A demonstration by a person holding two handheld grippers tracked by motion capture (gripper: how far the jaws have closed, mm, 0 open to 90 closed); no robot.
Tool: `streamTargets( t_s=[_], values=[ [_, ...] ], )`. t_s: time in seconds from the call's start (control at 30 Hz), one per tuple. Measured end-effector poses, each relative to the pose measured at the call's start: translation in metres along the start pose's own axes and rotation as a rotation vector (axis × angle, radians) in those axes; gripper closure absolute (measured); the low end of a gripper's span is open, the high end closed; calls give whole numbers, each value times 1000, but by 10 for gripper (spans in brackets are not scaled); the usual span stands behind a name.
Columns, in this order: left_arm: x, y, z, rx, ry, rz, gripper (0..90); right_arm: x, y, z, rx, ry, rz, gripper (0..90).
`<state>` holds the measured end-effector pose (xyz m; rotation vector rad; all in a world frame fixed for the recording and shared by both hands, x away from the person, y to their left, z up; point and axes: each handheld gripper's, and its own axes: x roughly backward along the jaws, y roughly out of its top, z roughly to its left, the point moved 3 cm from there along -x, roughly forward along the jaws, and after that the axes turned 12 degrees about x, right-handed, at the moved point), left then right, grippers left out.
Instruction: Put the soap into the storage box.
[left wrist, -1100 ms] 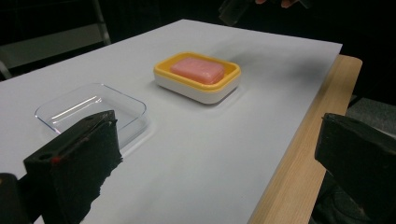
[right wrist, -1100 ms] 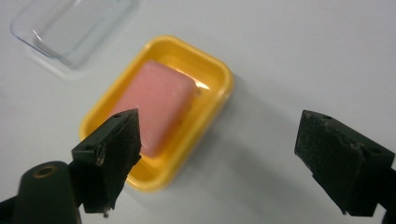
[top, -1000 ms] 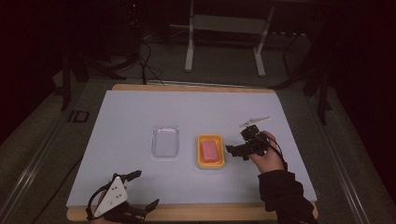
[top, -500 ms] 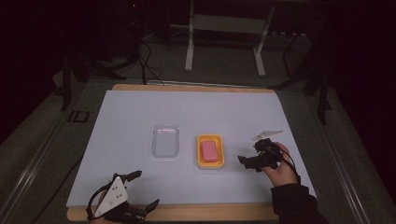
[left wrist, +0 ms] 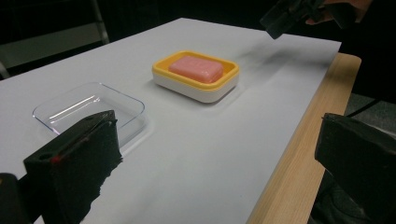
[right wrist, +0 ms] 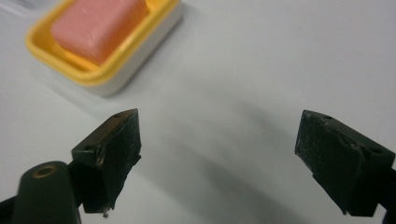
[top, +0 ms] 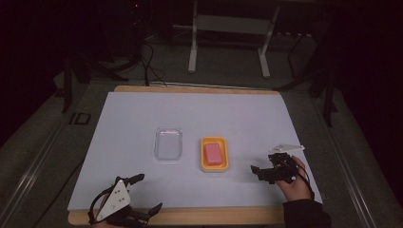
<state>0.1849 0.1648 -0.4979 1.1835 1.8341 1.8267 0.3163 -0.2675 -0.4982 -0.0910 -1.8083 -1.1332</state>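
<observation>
White sheeting covers the table point(top: 142, 123), with a strip of bare wood showing along the near edge (the person's side). On it, near the middle, a clear plastic lid point(top: 168, 143) lies flat, and just to its right, apart from it, stands the yellow soap dish point(top: 214, 154) with a white base. The pink soap bar point(top: 214, 153) lies inside the dish, flat and centred.

The right gripper point(top: 260, 171) hovers low over the sheet to the right of the dish, near it but not touching, jaws pointing toward it. In the right gripper view its jaws stand wide apart with nothing between them but bare sheet, and the dish sits beyond the left jaw.

The left gripper point(top: 146, 194) rests at the near left edge of the table, well apart from lid and dish. Its jaws are spread wide too (the left gripper view shows them empty), looking across at the lid and the dish.
</observation>
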Motion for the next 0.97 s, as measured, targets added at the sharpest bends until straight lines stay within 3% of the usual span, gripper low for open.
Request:
streamTargets(
  t_s=[0.27,0.53,0.63,0.97],
  values=[
    [0,0,0,-2,0,0,5,8,-11,-3,2,-27,-38,139],
    [0,1,-1,-4,-6,-3,5,4,-23,-9,-6,-35,-35,133],
    [1,1,-1,-8,-7,-1,5,2,-24,-11,-27,-35,-38,134],
    [1,1,-2,-11,-13,-1,5,1,-22,-7,-7,-43,-43,134]
  ],
)
